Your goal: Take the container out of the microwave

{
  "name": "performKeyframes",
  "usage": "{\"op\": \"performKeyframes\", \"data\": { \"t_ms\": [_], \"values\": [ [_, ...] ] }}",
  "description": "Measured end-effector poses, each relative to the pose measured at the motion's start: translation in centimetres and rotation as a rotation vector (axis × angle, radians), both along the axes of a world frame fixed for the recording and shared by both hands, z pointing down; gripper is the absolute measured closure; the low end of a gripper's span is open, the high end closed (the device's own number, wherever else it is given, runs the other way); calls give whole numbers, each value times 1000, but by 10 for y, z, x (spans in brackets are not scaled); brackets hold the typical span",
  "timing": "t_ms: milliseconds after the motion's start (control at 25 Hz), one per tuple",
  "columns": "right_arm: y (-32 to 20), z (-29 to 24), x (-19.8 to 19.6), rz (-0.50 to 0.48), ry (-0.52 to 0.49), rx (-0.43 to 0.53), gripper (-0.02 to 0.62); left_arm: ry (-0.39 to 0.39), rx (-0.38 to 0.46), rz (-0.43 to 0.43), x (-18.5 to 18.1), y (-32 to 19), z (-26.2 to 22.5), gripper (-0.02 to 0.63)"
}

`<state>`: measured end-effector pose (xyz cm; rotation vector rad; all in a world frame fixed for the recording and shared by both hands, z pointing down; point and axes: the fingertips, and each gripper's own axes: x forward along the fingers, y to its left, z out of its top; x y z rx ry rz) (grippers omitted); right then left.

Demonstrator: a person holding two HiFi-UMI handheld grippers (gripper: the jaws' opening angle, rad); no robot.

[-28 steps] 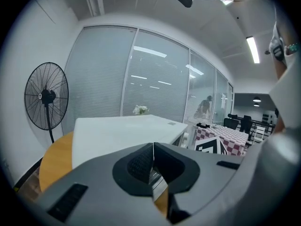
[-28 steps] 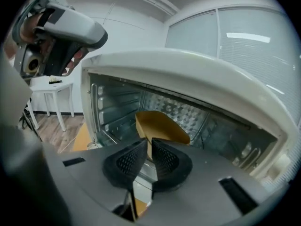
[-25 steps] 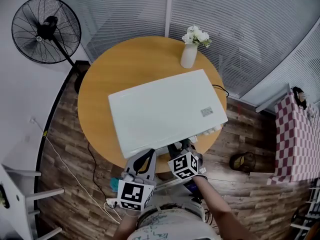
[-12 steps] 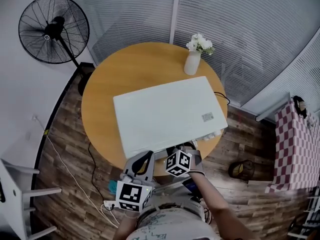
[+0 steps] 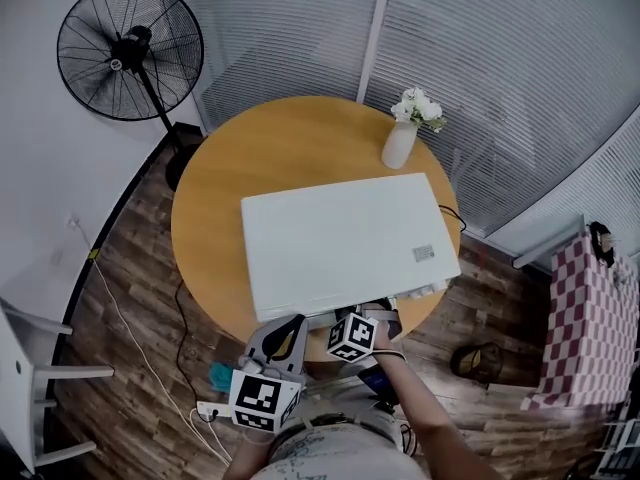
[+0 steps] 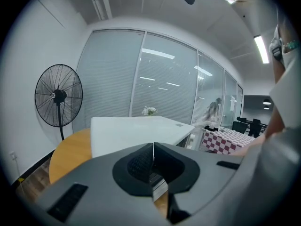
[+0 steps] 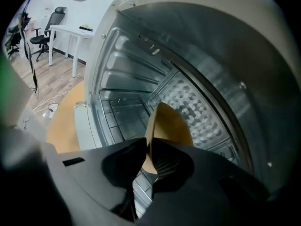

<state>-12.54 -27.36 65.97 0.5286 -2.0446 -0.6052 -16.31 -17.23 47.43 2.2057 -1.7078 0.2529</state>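
Note:
A white microwave (image 5: 345,240) stands on the round wooden table (image 5: 215,183); the head view shows only its top. My right gripper (image 5: 365,318) reaches in under its front edge. In the right gripper view the metal cavity (image 7: 122,98) is open in front of me, and my right gripper (image 7: 146,147) is shut on the rim of a tan container (image 7: 169,126) that stands tilted on edge inside. My left gripper (image 5: 280,338) hangs lower and to the left, off the table's edge. In its own view the left gripper (image 6: 153,145) is shut with nothing in it, facing the microwave (image 6: 136,128).
A white vase of flowers (image 5: 402,140) stands behind the microwave on the table. A standing fan (image 5: 130,48) is at the back left. Cables (image 5: 130,328) run over the wooden floor, and a chequered table (image 5: 590,318) stands to the right.
The head camera has shifted, so the table and microwave sit further right and lower in the picture. Both grippers stay at the microwave's front, with no clear movement against it.

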Motion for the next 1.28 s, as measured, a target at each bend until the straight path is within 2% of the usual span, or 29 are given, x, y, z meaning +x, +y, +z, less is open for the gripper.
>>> {"op": "performKeyframes", "data": {
  "t_ms": [120,280,1280],
  "values": [
    [1,2,1,-4,-2,-27,584,5,-4,7,1,-1,2,591],
    [5,2,4,-23,24,-28,584,4,-9,16,1,-2,3,591],
    [45,-19,18,-58,-22,-151,586,-9,-27,21,-8,4,10,591]
  ]
}}
